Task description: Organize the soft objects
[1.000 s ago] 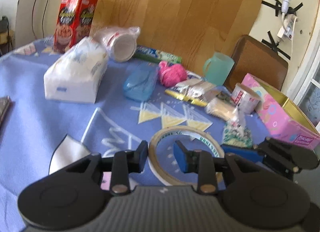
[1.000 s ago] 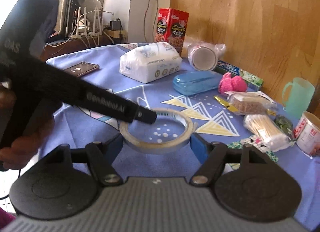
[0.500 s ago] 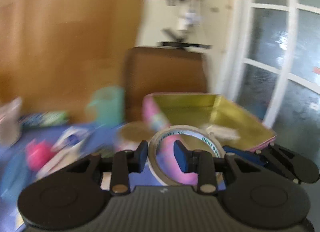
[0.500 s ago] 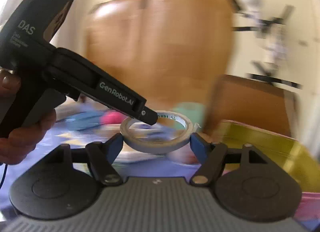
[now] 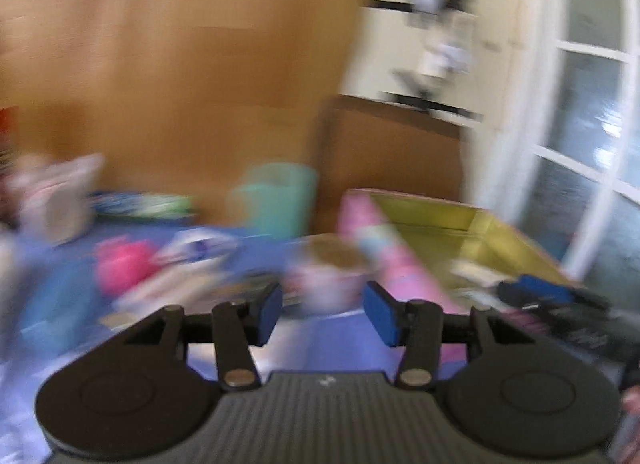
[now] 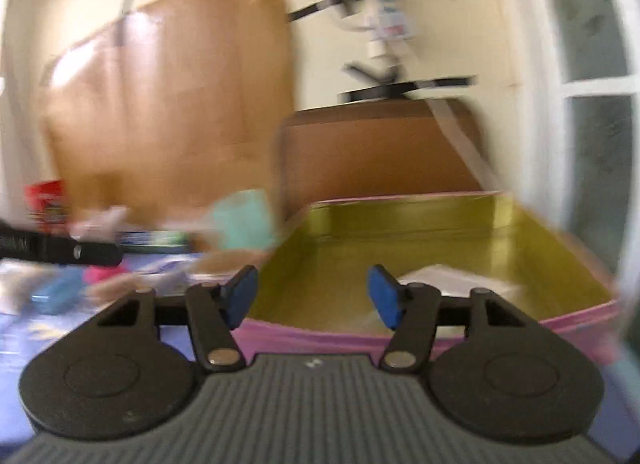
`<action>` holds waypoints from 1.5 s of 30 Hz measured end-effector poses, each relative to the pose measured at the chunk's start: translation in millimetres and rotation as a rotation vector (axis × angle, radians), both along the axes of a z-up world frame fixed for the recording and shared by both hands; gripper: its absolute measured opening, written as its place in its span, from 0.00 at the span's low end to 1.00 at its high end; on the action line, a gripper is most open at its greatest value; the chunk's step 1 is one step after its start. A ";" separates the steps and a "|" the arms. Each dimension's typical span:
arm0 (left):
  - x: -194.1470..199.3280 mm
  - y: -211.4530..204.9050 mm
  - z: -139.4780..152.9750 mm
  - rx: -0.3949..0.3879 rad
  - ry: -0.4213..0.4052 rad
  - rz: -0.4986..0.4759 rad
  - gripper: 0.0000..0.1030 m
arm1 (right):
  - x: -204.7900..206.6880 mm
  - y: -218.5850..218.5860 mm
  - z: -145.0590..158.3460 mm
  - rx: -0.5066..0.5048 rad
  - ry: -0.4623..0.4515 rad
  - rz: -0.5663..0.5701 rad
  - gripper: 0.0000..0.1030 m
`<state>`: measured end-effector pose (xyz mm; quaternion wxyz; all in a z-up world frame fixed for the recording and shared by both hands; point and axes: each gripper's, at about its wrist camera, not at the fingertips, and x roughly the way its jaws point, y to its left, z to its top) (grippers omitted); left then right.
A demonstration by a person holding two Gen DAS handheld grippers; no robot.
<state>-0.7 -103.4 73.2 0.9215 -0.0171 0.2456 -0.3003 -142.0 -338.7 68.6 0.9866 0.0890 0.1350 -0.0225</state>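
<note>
Both views are blurred by motion. My left gripper (image 5: 324,316) hangs over the blue tablecloth (image 5: 340,344) just left of the pink tin box (image 5: 384,248); its jaws are opening and nothing sits between them. My right gripper (image 6: 313,298) points over the near rim of the pink tin box (image 6: 320,334) into its gold inside; its jaws are closing on nothing. A flat white thing (image 6: 452,280) lies in the box. The tape roll is in neither view. A pink fluffy ball (image 5: 124,264) lies further left on the table.
A teal mug (image 5: 276,199) and a small round tub (image 5: 332,280) stand close to the box's left side. A blue case (image 6: 56,296), packets and a red carton (image 6: 46,199) lie farther left. A brown chair back (image 6: 380,151) rises behind the box.
The tape roll that both grippers carried is gone from between them. The left jaws have parted, the right ones have narrowed. Both views have swung on toward the pink box.
</note>
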 end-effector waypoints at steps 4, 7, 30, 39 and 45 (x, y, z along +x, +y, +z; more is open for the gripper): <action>1.0 74.1 -18.6 -0.015 0.079 0.166 0.45 | 27.9 47.8 -4.8 0.069 0.107 0.227 0.60; 3.1 104.4 -30.4 -0.053 0.132 0.178 0.45 | 38.1 82.8 -17.1 0.101 0.192 0.354 0.60; -15.4 -39.1 13.7 -0.030 0.022 -0.239 0.28 | -1.0 102.1 -7.6 -0.254 -0.007 0.145 0.49; -11.9 -135.9 15.3 -0.010 -0.029 -0.284 0.71 | -1.7 -27.0 -11.0 -0.104 0.059 -0.277 0.66; -7.7 -39.6 -5.4 0.036 -0.049 -0.114 0.82 | -19.6 -30.7 -3.9 0.002 -0.063 -0.228 0.62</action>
